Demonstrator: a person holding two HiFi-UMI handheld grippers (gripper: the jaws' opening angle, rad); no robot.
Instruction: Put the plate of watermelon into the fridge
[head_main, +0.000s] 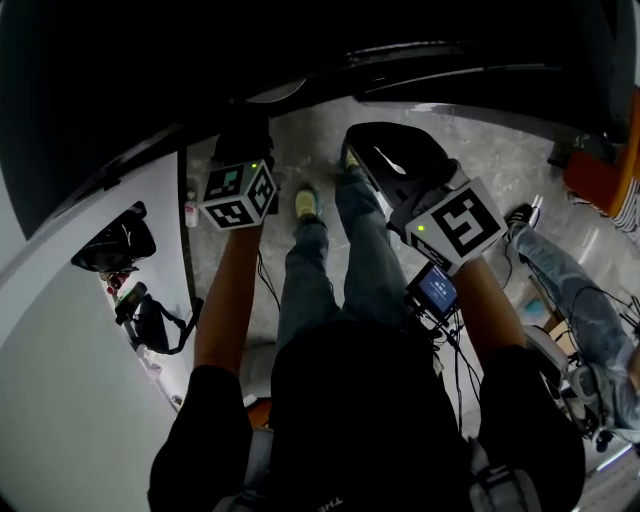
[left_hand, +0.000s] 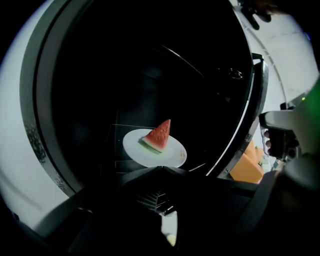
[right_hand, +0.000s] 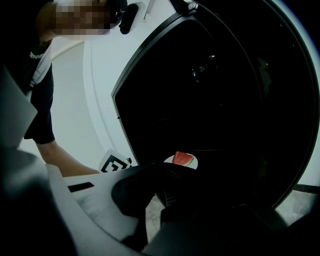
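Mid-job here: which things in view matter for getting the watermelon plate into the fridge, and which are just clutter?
Job: plate, watermelon slice on it, open fridge, left tool, right tool.
Lying about: black item on the white surface, orange object beside the fridge, bystander's legs.

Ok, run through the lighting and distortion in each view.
Head view: strong fisheye bend, the top of the frame black, the floor evenly lit. Left gripper view: the fridge is nearly black inside, with only the plate and watermelon clearly lit. Right gripper view: same dark inside, foreground underexposed, the white surface on the left bright.
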